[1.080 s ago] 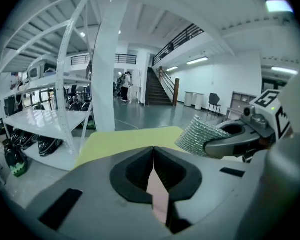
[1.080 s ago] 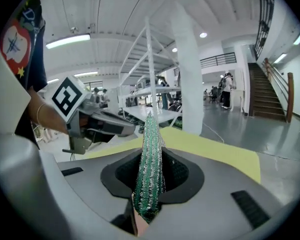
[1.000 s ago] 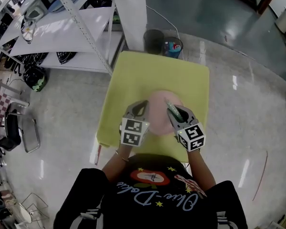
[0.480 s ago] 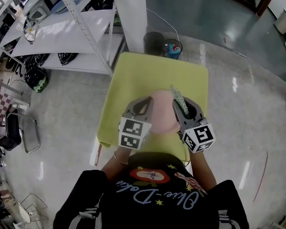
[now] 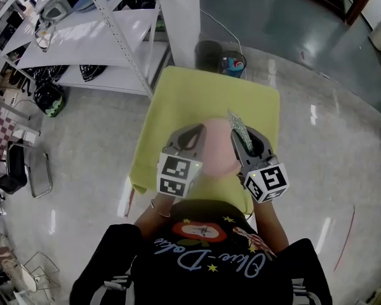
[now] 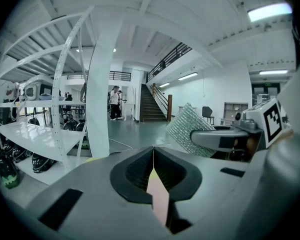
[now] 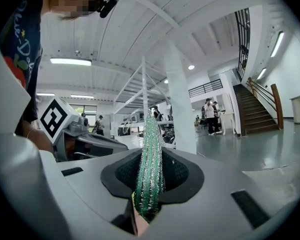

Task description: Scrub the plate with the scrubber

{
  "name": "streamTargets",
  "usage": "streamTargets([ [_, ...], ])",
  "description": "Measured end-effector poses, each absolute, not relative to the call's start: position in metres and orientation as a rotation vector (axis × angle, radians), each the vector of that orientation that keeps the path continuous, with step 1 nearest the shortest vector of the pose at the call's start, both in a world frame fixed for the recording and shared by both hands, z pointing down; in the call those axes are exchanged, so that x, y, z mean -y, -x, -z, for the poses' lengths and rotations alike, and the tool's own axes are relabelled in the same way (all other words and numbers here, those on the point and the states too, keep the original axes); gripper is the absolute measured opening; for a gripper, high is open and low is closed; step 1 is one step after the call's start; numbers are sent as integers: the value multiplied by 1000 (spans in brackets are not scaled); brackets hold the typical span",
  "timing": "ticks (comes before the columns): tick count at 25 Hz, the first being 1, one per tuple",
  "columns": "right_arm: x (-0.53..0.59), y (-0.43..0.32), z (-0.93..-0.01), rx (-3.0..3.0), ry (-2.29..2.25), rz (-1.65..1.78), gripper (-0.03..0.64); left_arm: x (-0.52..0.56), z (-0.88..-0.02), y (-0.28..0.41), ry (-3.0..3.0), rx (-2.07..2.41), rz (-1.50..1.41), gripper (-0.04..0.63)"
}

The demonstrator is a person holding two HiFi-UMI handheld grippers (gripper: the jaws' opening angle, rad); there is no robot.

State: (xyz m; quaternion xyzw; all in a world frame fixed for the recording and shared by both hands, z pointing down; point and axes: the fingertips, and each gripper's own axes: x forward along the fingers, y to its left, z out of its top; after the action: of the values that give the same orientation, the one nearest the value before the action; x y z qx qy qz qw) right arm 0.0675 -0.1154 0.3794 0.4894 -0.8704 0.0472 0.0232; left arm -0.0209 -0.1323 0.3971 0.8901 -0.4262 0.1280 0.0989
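Observation:
In the head view a pink plate point(image 5: 217, 150) hangs above the yellow table point(image 5: 206, 97), and my left gripper point(image 5: 192, 136) is shut on its left rim. In the left gripper view the plate point(image 6: 158, 200) shows edge-on as a thin pink strip pinched between the shut jaws of the left gripper point(image 6: 153, 153). My right gripper point(image 5: 244, 137) is shut on a silvery green scrubber point(image 5: 237, 127), which sticks out over the plate's right side. The scrubber point(image 7: 150, 164) stands upright between the jaws of the right gripper point(image 7: 151, 160). Whether it touches the plate is hidden.
A white shelving rack point(image 5: 82, 40) and a white pillar point(image 5: 178, 11) stand at the upper left. A black bin point(image 5: 207, 53) and a bucket point(image 5: 232, 64) sit beyond the table's far edge. A chair point(image 5: 19, 170) stands at the left.
Both grippers have risen toward the camera, the left one lifting the plate higher above the table and the right one carrying the scrubber up beside it. Both grips are unchanged.

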Motion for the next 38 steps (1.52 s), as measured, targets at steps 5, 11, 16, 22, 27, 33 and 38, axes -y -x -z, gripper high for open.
streamTargets([
  [5,117,-62,-378,2704,-1504,-140,67,135,-400,22,-2622,1260,-382,5],
  [11,118,-59,-379,2710,-1492,-137,67,135,-401,21,-2620,1252,-372,5],
  [16,121,-58,-379,2711,-1495,-136,67,139,-401,21,-2621,1250,-365,5],
  [22,123,-60,-378,2707,-1495,-129,67,142,-404,21,-2613,1247,-373,5],
  [27,127,-60,-378,2706,-1499,-128,67,147,-402,19,-2625,1236,-356,5],
  [33,132,-64,-378,2711,-1498,-121,66,152,-403,13,-2630,1229,-359,5],
  [38,132,-64,-378,2710,-1485,-104,66,153,-402,12,-2626,1229,-353,5],
])
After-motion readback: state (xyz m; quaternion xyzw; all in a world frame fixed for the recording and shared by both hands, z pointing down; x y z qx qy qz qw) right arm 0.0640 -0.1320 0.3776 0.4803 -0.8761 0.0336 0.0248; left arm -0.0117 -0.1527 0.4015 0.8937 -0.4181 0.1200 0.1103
